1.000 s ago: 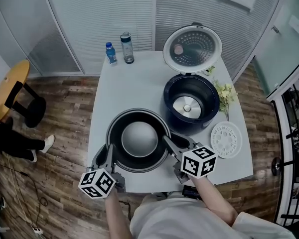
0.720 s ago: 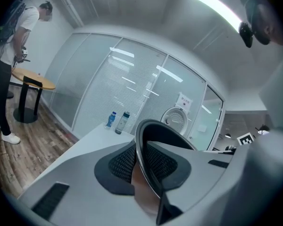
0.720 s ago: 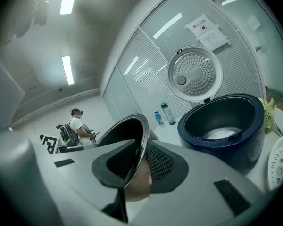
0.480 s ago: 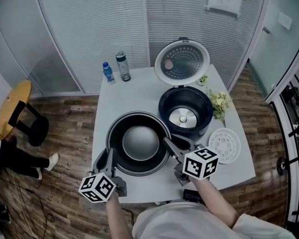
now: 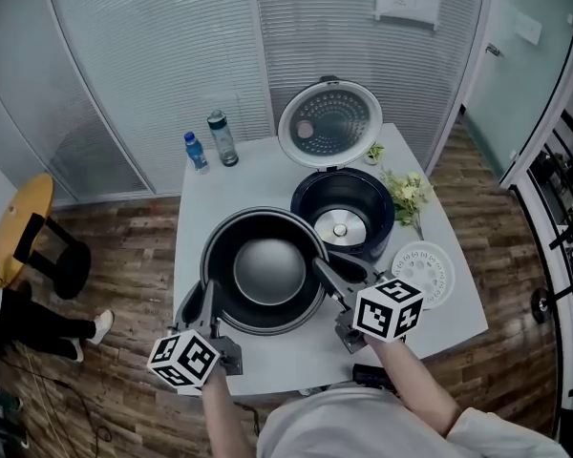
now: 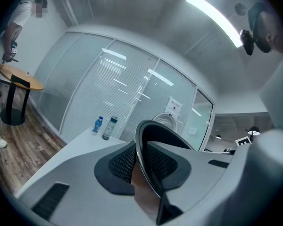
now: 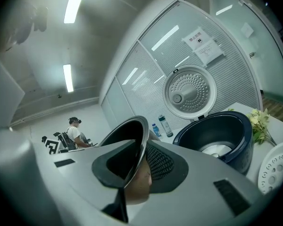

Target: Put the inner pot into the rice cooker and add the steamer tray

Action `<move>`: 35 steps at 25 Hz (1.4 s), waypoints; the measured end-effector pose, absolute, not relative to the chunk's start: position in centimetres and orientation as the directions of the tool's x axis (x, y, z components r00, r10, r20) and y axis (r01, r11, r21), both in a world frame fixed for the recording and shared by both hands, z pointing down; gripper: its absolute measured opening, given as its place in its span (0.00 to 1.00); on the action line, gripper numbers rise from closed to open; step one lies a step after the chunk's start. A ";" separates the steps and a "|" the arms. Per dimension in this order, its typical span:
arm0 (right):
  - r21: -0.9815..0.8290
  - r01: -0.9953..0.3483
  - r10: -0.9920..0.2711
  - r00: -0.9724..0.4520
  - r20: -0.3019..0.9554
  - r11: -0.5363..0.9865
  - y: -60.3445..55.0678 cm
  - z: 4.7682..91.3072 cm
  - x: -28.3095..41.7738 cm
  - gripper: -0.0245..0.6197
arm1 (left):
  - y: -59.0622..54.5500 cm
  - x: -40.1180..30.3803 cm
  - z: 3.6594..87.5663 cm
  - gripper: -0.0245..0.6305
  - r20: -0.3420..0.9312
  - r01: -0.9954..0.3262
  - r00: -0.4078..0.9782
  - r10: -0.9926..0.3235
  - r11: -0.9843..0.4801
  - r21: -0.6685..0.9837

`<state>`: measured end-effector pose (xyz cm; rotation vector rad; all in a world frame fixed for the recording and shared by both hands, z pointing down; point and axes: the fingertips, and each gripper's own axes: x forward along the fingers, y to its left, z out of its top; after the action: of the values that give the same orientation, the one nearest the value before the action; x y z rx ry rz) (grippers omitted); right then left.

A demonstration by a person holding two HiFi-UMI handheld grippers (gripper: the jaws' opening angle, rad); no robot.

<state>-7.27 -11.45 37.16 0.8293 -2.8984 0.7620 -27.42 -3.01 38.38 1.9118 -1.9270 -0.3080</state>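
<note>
The dark inner pot (image 5: 265, 271) hangs above the near half of the white table, held by its rim on both sides. My left gripper (image 5: 208, 305) is shut on the pot's left rim (image 6: 146, 164). My right gripper (image 5: 327, 273) is shut on the right rim (image 7: 140, 149). The dark blue rice cooker (image 5: 343, 211) stands just beyond and to the right with its lid (image 5: 328, 123) up and its well bare (image 7: 216, 136). The round white steamer tray (image 5: 423, 273) lies flat on the table to the cooker's right (image 7: 276, 167).
Two bottles (image 5: 211, 141) stand at the table's far left corner (image 6: 106, 127). A sprig of pale flowers (image 5: 404, 193) lies beside the cooker. Glass partition walls (image 5: 153, 55) close behind the table (image 5: 196, 218). A round yellow stool (image 5: 29, 219) and a person's legs are on the wooden floor at left.
Both grippers have lifted the inner pot off the table; it now looks larger and overlaps the cooker's near edge. The head view has tilted up, showing more of the room.
</note>
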 end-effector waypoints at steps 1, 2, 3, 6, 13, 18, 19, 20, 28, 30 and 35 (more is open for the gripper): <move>-0.447 -0.509 -0.495 -0.854 0.158 0.736 -11.5 37.0 -7.0 0.16 | -3.2 -27.2 38.2 0.15 0.128 -0.902 0.031 -0.991 0.028 0.432; -0.446 -0.513 -0.501 -0.852 0.154 0.734 -11.5 36.8 -6.7 0.16 | -3.5 -27.0 38.0 0.15 0.126 -0.901 0.041 -0.991 0.018 0.432; -0.444 -0.517 -0.507 -0.848 0.152 0.732 -11.6 36.6 -6.3 0.16 | -3.7 -26.7 37.9 0.15 0.123 -0.901 0.051 -0.991 0.007 0.433; -0.441 -0.535 -0.529 -0.835 0.148 0.721 -11.7 36.3 -5.2 0.16 | -4.4 -25.8 37.6 0.15 0.115 -0.900 0.081 -0.990 -0.023 0.434; -0.438 -0.580 -0.588 -0.798 0.134 0.687 -12.2 35.3 -2.9 0.16 | -6.1 -23.8 36.2 0.15 0.086 -0.898 0.148 -0.985 -0.097 0.430; -0.433 -0.599 -0.622 -0.776 0.105 0.674 -13.1 34.1 -1.2 0.16 | -7.9 -22.4 35.0 0.15 0.055 -0.892 0.191 -0.980 -0.150 0.426; -0.433 -0.603 -0.629 -0.771 0.100 0.670 -13.3 33.9 -0.8 0.16 | -8.3 -22.0 34.7 0.15 0.052 -0.891 0.198 -0.979 -0.158 0.426; -0.434 -0.606 -0.634 -0.767 0.097 0.667 -13.6 33.7 -0.5 0.16 | -8.6 -21.7 34.5 0.15 0.049 -0.890 0.205 -0.978 -0.165 0.425; -0.415 -0.622 -0.656 -0.751 0.075 0.664 -16.2 32.2 1.6 0.16 | -11.9 -19.8 32.8 0.15 0.025 -0.888 0.229 -0.973 -0.198 0.415; -0.401 -0.625 -0.657 -0.750 0.072 0.670 -16.9 31.9 2.0 0.16 | -12.7 -19.4 32.8 0.15 0.020 -0.886 0.233 -0.972 -0.204 0.417; -0.391 -0.632 -0.664 -0.745 0.068 0.669 -18.1 31.5 3.2 0.16 | -14.4 -18.2 32.3 0.15 0.004 -0.881 0.244 -0.970 -0.220 0.419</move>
<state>3.19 -18.13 31.48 1.1442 -2.9430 0.6400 -18.25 -14.39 32.28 2.1871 -1.7070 -0.3708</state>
